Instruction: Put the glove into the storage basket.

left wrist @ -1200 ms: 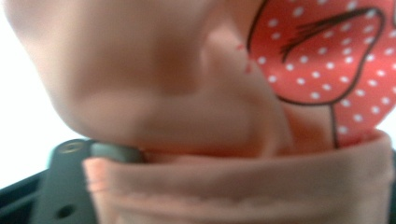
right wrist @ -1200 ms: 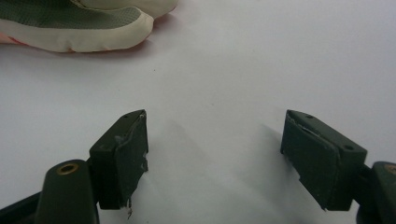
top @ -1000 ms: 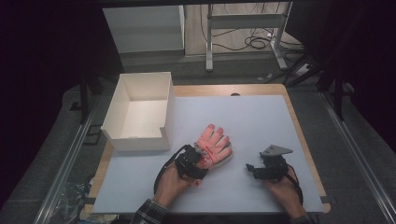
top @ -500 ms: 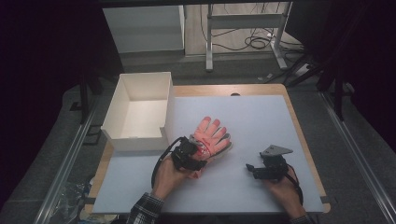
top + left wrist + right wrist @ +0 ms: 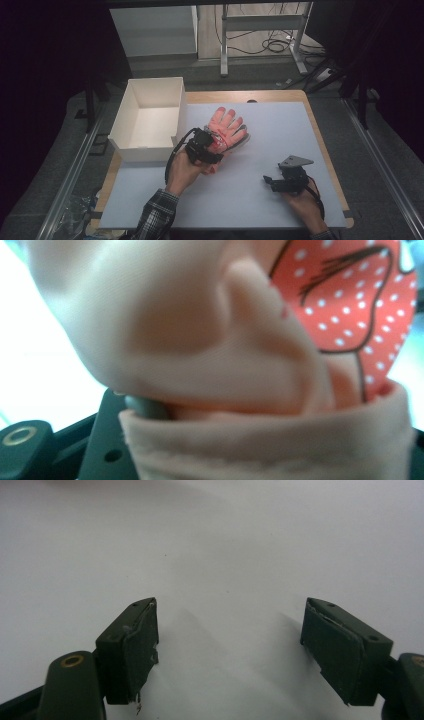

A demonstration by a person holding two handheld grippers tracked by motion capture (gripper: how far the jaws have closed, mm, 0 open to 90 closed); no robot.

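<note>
1. The left gripper (image 5: 212, 145) was clamped on the cuff of a soft pink fabric glove with a red white-dotted print (image 5: 227, 129). In the left gripper view the folded cuff (image 5: 270, 440) lay bunched across the gripper's mouth, with cloth draped over it.
2. The glove was at mid-table, fingers spread and pointing away from the person, just beside the near right corner of an open white rectangular cardboard box (image 5: 131, 107). The box's inside showed nothing in it.
3. The right gripper (image 5: 272, 181) rested low over the sheet near the person, well apart from the glove. Its jaws stood wide apart with nothing between them, as the right gripper view confirmed.
4. Judgement: the step in hand appeared to be carrying the glove toward the box. To do this well, the hold on the cuff should be kept firm, and the glove lifted enough that its limp fingers clear the box wall rather than drag or snag on it.
5. The work surface was a pale grey-white sheet (image 5: 280, 135) on a wooden table (image 5: 320, 131), which showed as a border at the edges.
6. The surrounding room was dark, with a metal-legged stand (image 5: 260, 35) and loose cables (image 5: 270, 47) on the floor beyond.
</note>
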